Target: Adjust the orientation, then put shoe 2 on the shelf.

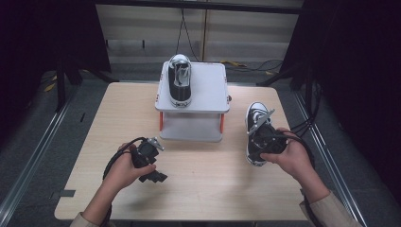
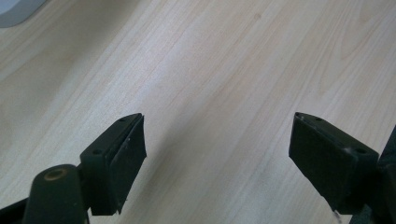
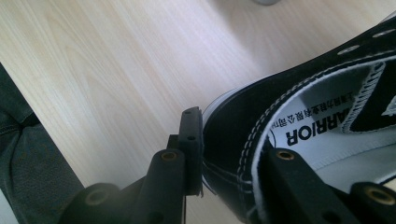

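Pale wooden worktop (image 1: 198, 184) carries a small grey stand (image 1: 208, 90) at its far edge, with one black sneaker (image 1: 180, 80) already on top. Its mate, the second sneaker (image 1: 257, 132), sits near the right edge, its heel wall clamped by the right gripper (image 3: 233, 154). Placing it beside the first seems left. The left gripper (image 2: 217, 149) hangs wide apart, holding nothing.

wooden table (image 1: 203, 189), grey two-tier stand (image 1: 208, 90), second sneaker (image 1: 179, 80) on top
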`<state>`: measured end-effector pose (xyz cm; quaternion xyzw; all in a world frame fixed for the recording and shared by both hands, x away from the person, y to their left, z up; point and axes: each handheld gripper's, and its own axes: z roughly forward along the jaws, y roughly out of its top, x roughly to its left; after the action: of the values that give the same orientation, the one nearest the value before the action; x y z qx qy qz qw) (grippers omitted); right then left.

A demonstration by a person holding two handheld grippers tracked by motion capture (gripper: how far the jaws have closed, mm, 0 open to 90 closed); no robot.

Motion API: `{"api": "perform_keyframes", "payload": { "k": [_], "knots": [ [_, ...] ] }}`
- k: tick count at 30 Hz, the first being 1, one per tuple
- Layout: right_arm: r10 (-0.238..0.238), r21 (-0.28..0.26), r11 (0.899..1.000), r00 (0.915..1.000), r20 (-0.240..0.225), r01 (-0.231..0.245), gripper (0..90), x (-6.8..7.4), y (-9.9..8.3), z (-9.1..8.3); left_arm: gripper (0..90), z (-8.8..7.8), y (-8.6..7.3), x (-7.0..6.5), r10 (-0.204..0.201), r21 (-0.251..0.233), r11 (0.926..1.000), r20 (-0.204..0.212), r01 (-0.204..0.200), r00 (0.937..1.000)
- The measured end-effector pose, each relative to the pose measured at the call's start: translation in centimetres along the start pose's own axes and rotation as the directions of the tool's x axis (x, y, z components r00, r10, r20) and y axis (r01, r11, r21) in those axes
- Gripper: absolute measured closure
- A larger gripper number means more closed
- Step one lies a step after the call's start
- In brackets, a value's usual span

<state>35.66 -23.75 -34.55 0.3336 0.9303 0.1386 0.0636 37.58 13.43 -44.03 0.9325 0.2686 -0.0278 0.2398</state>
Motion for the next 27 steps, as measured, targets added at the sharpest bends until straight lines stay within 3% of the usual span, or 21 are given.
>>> {"api": "perform_keyframes", "payload": {
  "k": [10,27],
  "knots": [
    [-0.026,0.001,1.000,0.9996,0.010,0.026,75.4,-0.7,2.3,-3.0,18.4,-0.2,-0.4,-0.1,-0.010,-0.012,0.9999,0.002,0.010,0.9999],
    [-0.080,-0.001,0.997,0.9958,0.043,0.080,75.3,-1.6,6.5,-6.5,18.4,-0.1,-0.7,0.3,-0.023,-0.014,0.9996,0.009,0.023,0.9997]
  ]
}}
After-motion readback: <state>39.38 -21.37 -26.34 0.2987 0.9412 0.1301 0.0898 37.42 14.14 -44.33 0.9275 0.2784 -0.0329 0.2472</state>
